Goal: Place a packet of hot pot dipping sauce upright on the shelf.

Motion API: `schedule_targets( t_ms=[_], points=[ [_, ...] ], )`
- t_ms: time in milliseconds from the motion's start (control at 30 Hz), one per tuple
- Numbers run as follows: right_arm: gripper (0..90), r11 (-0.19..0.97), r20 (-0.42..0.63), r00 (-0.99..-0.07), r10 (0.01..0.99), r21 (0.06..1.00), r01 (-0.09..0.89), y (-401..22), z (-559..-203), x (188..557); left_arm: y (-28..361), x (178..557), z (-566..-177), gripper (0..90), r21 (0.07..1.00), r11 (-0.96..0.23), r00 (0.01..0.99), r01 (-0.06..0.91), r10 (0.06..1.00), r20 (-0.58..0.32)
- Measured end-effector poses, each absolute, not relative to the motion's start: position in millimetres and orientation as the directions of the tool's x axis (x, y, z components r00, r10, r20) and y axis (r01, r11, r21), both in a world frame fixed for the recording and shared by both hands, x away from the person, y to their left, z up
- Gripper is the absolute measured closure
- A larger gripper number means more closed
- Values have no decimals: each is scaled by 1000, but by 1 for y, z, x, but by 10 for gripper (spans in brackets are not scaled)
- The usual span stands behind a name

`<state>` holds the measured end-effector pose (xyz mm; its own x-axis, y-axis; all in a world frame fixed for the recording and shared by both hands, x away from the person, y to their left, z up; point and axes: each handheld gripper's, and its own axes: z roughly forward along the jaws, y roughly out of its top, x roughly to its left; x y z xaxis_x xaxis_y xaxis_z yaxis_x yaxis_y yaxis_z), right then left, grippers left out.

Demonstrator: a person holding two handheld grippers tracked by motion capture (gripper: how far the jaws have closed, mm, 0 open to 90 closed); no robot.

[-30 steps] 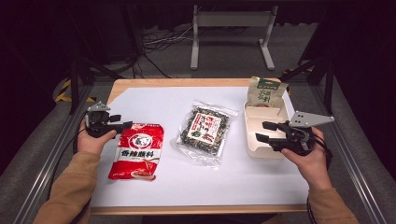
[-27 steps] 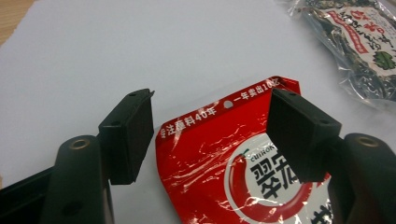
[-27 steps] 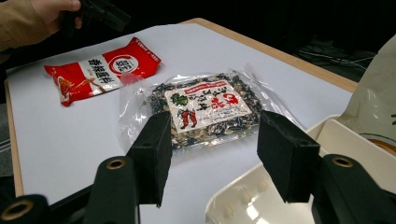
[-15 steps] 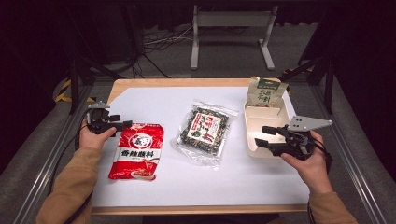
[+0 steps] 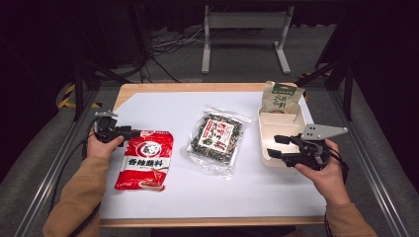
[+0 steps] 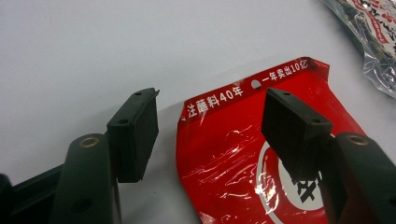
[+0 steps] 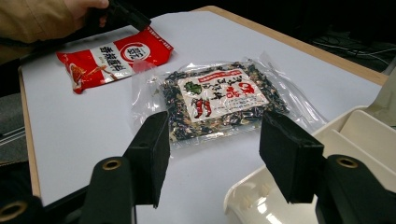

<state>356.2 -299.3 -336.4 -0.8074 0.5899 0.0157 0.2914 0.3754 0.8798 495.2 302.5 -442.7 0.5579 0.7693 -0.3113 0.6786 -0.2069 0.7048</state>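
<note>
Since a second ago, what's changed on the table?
The left gripper has eased down onto the top corner of the red packet; its jaws have just been closing, one over the packet's top edge, not yet pressing on it. The right gripper, open by the white tray, the clear packet and the green bag stayed put.

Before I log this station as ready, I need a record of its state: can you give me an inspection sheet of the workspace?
Surface: white sheet on a wooden table.
Job's things: red sachet lying flat, its top edge at the left gripper.
Clutter: clear packet of dark mix mid-table; cream tray at right; green-topped pouch upright behind it.
Grippers: left gripper open, jaws just been closing, astride the sachet's top corner, pads off it; right gripper open over the tray's edge, holding nothing.
Cables: black leads on the floor behind.
Surroundings: grey frame legs, dark floor.
</note>
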Motion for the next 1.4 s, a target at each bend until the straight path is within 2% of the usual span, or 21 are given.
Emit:
schedule_targets(
  t_ms=[400, 600, 733, 767, 967, 1133, 1400],
  points=[
    [419, 384, 24, -815, 578, 874, 298, -297, -340, 357, 302, 499, -454, 348, 697, -206, 566, 687, 753, -335],
    [417, 401, 14, -817, 577, 866, 298, -294, -342, 357, 298, 497, -455, 379, 694, -216, 571, 686, 752, -330],
    [417, 423, -3, -819, 574, 858, 293, -292, -343, 357, 296, 494, -453, 504, 693, -253, 578, 676, 765, -284],
    [417, 423, -3, -819, 574, 858, 293, -292, -343, 357, 295, 494, -453, 504, 693, -263, 580, 671, 768, -270],
    [417, 426, -4, -820, 572, 856, 293, -292, -344, 358, 296, 491, -451, 758, 691, -296, 576, 659, 790, -211],
    [420, 440, -21, -815, 579, 850, 290, -292, -345, 358, 293, 489, -450, 880, 686, -333, 580, 647, 799, -160],
    [422, 434, -17, -813, 582, 852, 293, -293, -345, 358, 294, 487, -446, 900, 703, -344, 590, 623, 797, -133]
  ],
)
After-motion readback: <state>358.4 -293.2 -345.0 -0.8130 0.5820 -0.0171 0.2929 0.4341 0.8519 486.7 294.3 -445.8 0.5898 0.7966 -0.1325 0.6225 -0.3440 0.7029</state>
